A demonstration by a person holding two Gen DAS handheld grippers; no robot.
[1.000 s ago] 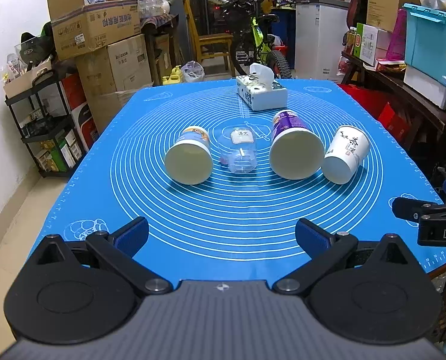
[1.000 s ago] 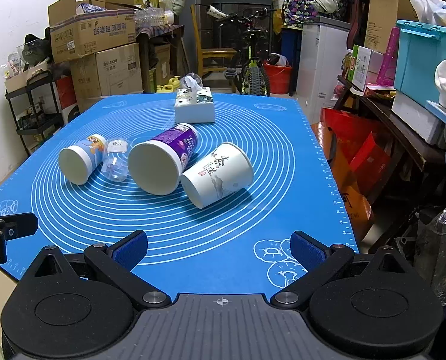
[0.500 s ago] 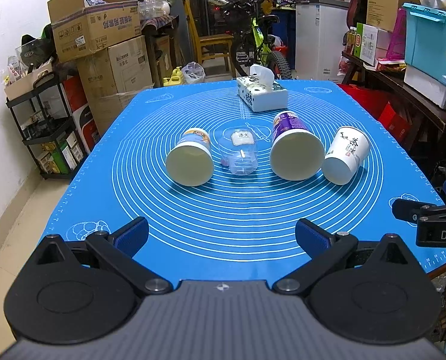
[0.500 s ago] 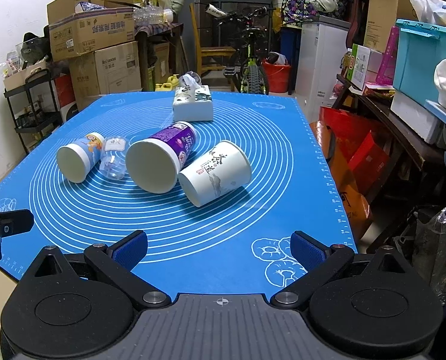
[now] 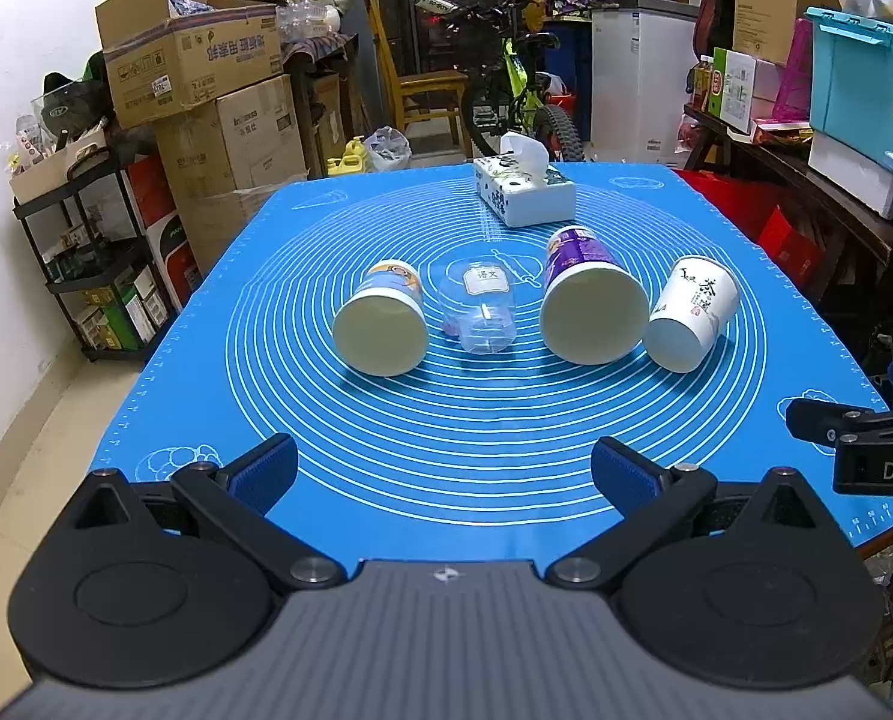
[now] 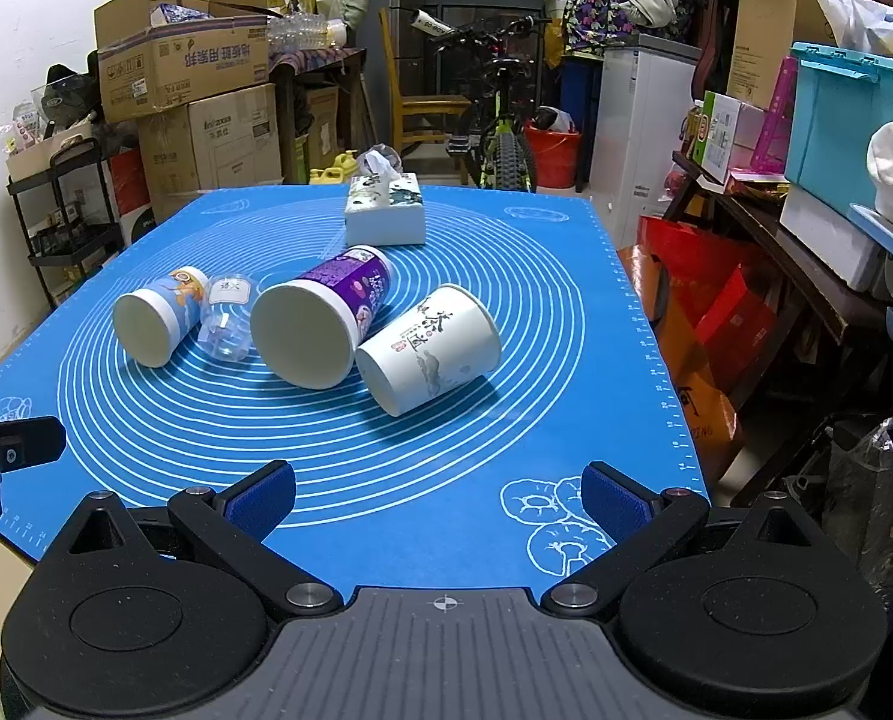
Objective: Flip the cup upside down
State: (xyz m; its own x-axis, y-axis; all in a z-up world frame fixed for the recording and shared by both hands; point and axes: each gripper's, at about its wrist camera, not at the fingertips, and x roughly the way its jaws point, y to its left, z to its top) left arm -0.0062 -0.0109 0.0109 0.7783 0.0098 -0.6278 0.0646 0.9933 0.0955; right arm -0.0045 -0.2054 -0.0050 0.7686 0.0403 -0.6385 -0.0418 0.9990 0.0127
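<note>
- Four cups are seen lying on their sides on the blue mat [image 5: 386, 450] of the bench: a small blue-printed paper cup [image 5: 380, 324], a clear plastic cup [image 5: 482, 312], a large purple paper cup [image 5: 590, 306] and a white tea cup [image 5: 692, 315].
- The left gripper [image 5: 443, 468] is held near the front edge; its jaws are spread wide and nothing is held.
- The right gripper [image 6: 437, 495] is also spread wide and holds nothing.
- The purple cup and the white cup appear to be touching, so one could be pushed when the other is taken.
- A thin paper wall could be crushed by a hard squeeze.
- A lying cup could roll away toward the tissue box [image 5: 524, 198] if it is nudged.
</note>
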